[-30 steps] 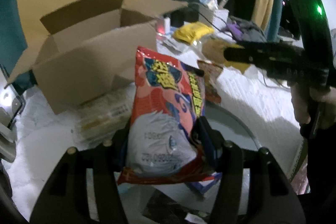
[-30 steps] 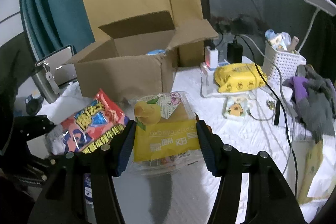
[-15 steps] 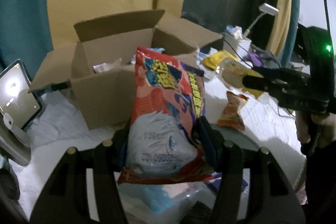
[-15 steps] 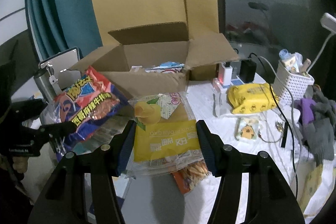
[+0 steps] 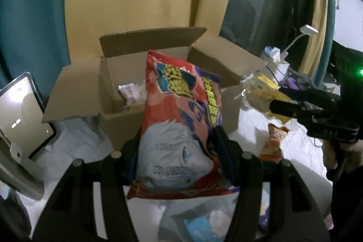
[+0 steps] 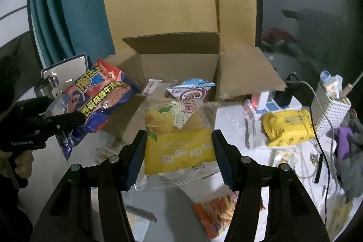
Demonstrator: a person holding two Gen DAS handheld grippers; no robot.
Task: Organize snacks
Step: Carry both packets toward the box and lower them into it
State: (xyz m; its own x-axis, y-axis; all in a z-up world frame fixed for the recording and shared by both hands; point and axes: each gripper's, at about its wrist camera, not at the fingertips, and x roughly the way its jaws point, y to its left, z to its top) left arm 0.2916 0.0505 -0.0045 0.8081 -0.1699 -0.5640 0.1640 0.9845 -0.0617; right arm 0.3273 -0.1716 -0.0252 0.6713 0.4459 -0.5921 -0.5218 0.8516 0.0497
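While my left gripper (image 5: 179, 146) clamps the lower end of a red snack bag (image 5: 181, 110), that bag stands upright in front of the open cardboard box (image 6: 177, 65). My right gripper (image 6: 179, 151) is closed on a yellow snack packet (image 6: 177, 140), held just short of the box's near wall. Inside the box lies a white-and-blue Oishi bag (image 6: 190, 90); an orange packet (image 6: 215, 212) lies on the white table (image 6: 231, 119).

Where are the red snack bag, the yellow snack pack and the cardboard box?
red snack bag (image 5: 179, 128): left wrist view, bag's middle.
yellow snack pack (image 6: 179, 146): right wrist view, yellow label.
cardboard box (image 6: 177, 66): right wrist view, inner back wall.
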